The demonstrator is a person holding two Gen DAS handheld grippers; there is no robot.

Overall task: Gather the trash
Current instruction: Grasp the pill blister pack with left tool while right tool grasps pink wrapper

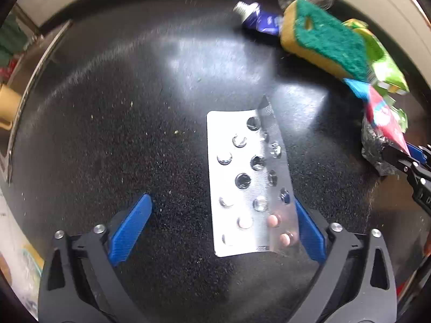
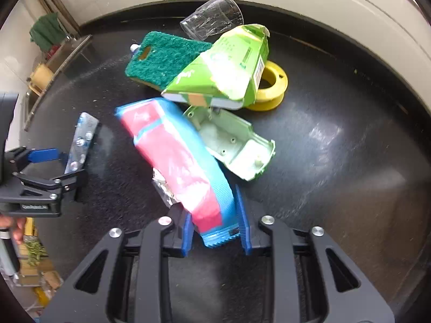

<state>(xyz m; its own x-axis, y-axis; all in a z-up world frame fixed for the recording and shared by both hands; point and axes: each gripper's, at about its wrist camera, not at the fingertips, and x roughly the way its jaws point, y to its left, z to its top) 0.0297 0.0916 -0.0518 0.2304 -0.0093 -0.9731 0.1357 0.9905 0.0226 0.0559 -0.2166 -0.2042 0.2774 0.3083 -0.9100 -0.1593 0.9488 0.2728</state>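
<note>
On a black speckled countertop [image 1: 107, 140], the right gripper [image 2: 215, 231] is clamped on the near end of a red-and-blue snack wrapper [image 2: 177, 158], whose far end angles up over the rubbish heaped toward the counter's back edge. The left gripper [image 1: 223, 228] points steeply down with its blue fingers [image 1: 129, 228] spread wide around a silver blister pack [image 1: 247, 183]; the pack lies flat on the counter nearer the left side, its long edge just against the right-hand finger, the other finger well apart from it. Under the wrapper sits crumpled foil [image 2: 164, 188], and beside it a pale green plastic shell [image 2: 237, 145]. Behind these, a green carton [image 2: 223, 75] leans across a green-and-yellow sponge [image 2: 164, 59] and a yellow tape roll [image 2: 272, 80]. A clear plastic cup [image 2: 212, 16] lies on its side at the back edge, by the white wall. A blue tube [image 1: 258, 18] pokes out from behind the sponge.
</note>
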